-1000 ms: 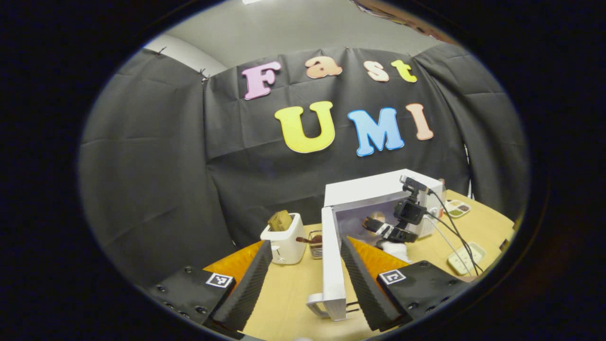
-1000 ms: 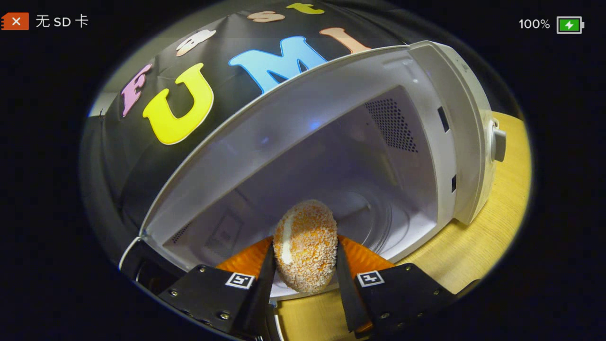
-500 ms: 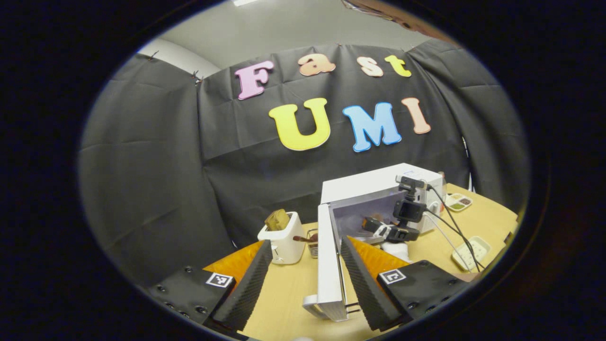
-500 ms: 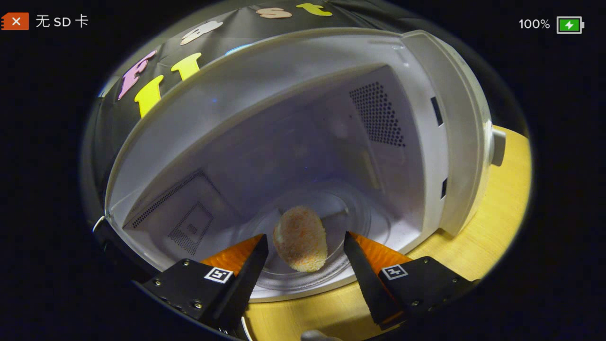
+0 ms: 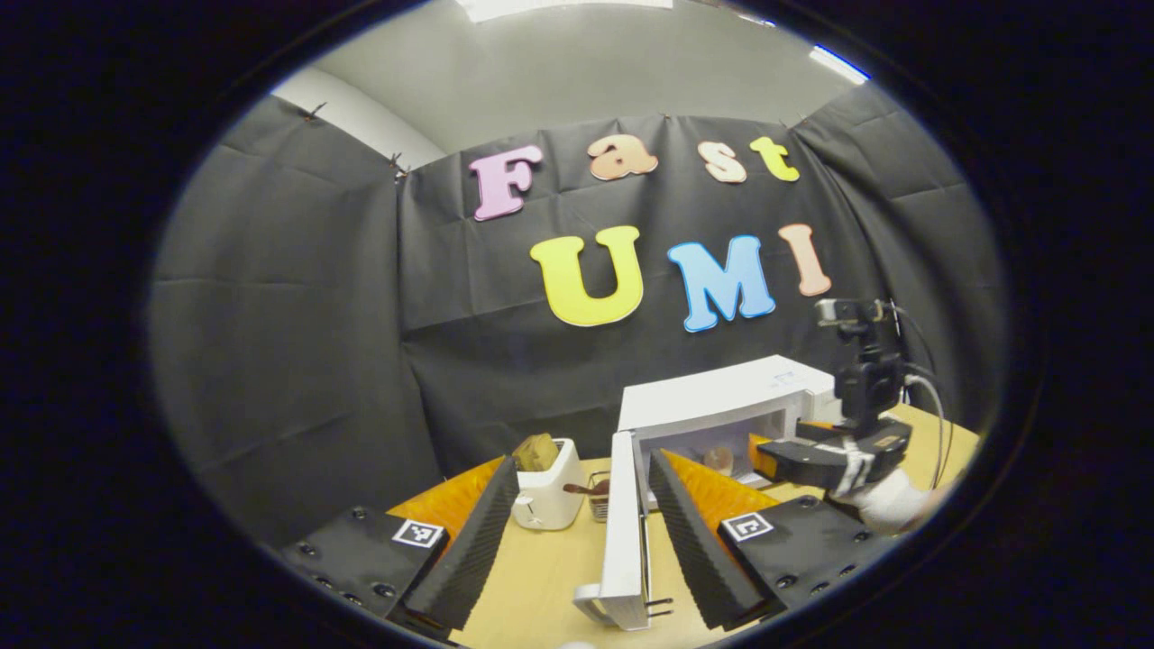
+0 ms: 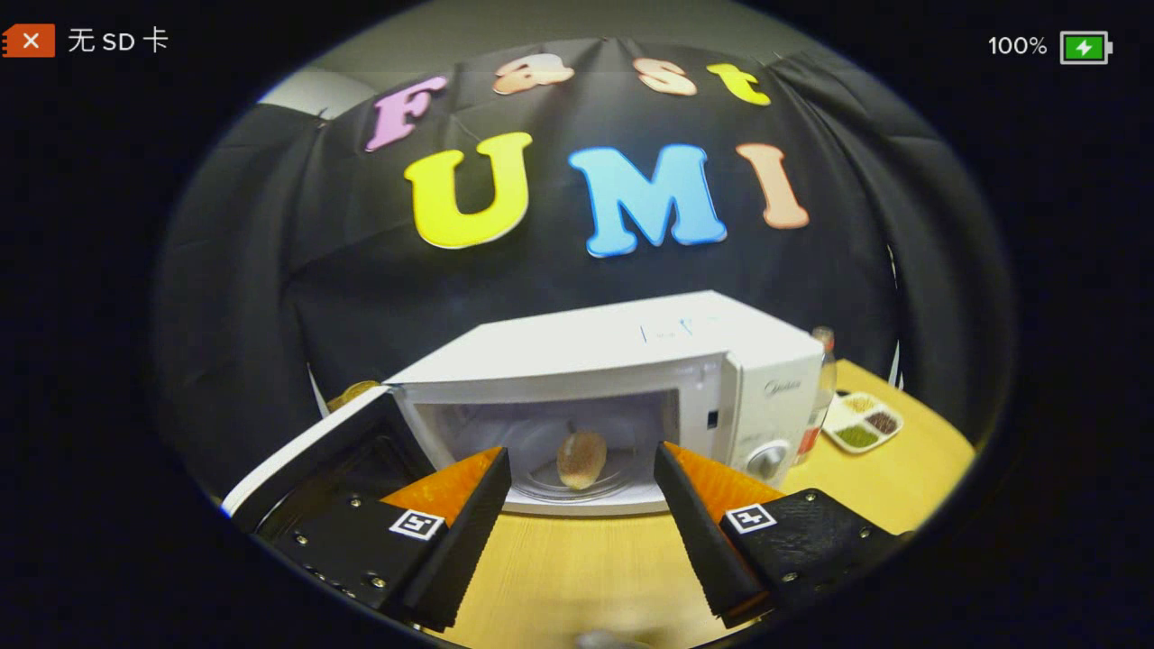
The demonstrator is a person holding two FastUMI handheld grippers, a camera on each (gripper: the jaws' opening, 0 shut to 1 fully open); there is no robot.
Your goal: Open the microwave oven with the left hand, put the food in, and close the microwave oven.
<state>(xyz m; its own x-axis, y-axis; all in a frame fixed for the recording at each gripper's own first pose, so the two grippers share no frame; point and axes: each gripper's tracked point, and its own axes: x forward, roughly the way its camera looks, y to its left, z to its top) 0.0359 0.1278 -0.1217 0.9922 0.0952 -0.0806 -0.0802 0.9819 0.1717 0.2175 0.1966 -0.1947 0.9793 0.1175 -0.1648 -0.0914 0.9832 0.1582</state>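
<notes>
Microwave [image 6: 631, 361] is showing a white casing, with a pale grey cavity behind the opening. Its door [image 5: 626, 532] is presenting a white edge in the left gripper view and a dark inner face in the right gripper view. Food [image 6: 581, 458] is appearing speckled tan and orange. Table [image 6: 577, 577] is displaying a light yellow wood grain. Toaster [image 5: 545, 496] is showing white, holding a brown slice. Divided dish [image 6: 861, 424] is showing white, with green and brown contents.

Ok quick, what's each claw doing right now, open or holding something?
Left claw: open, holding nothing, door edge between its fingers.
Right claw: open, empty; food sits in the microwave.
</notes>
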